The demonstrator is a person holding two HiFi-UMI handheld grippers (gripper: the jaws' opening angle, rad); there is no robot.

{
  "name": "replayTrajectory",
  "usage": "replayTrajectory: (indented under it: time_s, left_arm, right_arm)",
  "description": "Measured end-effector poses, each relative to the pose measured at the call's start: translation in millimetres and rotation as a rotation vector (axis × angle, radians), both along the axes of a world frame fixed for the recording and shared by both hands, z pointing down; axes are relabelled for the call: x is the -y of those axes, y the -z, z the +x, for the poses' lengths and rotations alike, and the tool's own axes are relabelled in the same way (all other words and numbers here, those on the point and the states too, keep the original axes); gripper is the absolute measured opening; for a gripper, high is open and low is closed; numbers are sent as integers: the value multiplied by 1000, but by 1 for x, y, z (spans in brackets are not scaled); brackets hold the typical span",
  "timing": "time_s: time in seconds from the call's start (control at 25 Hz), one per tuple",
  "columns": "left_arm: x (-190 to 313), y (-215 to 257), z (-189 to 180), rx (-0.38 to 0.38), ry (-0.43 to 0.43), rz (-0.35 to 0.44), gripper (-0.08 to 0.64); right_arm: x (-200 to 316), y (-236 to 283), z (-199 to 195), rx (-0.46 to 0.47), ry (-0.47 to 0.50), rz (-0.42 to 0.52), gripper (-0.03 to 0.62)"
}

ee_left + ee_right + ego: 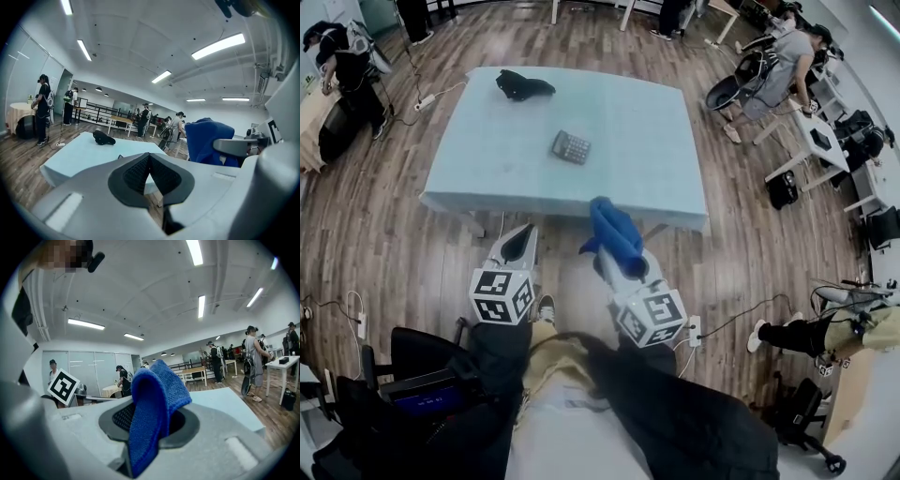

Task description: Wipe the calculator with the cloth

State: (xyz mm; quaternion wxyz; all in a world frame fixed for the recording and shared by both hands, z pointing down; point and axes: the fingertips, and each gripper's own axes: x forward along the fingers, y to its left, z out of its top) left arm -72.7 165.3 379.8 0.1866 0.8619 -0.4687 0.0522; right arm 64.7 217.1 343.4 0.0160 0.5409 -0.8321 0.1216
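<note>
A grey calculator (570, 146) lies near the middle of the light blue table (497, 159). My right gripper (614, 251) is shut on a blue cloth (615, 232), held in front of the table's near edge. That cloth (154, 404) stands folded up out of the jaws in the right gripper view. My left gripper (520, 246) hangs beside it to the left, shut with nothing in it, also short of the table. In the left gripper view its jaws (150, 168) meet at the tips, and the blue cloth (206, 140) shows to the right.
A black object (523, 86) lies at the table's far edge, also seen as the black object (103, 138) in the left gripper view. Wooden floor surrounds the table. People stand at the far left and far right, with white tables (816, 141) and bags at the right.
</note>
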Motion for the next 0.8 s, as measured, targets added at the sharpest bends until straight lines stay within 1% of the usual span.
replayTrajectory:
  time_s: [0.2,0.4,0.6,0.8]
  left_arm:
    - [38,0,-10,0,-7,-10,-3]
    - [71,-6,-16,-9,-16,-23,-2]
    - [112,-8,-24,-20,-24,-34,-3]
    - [132,-16,-31,-31,-25,-49,-3]
  right_arm:
    - [37,1,-10,8,-9,-13,107]
    - [70,-2,-7,5,-42,-21,107]
    - [109,0,-13,4,-57,-28,107]
    - [123,-4,-19,-5,-72,-40,107]
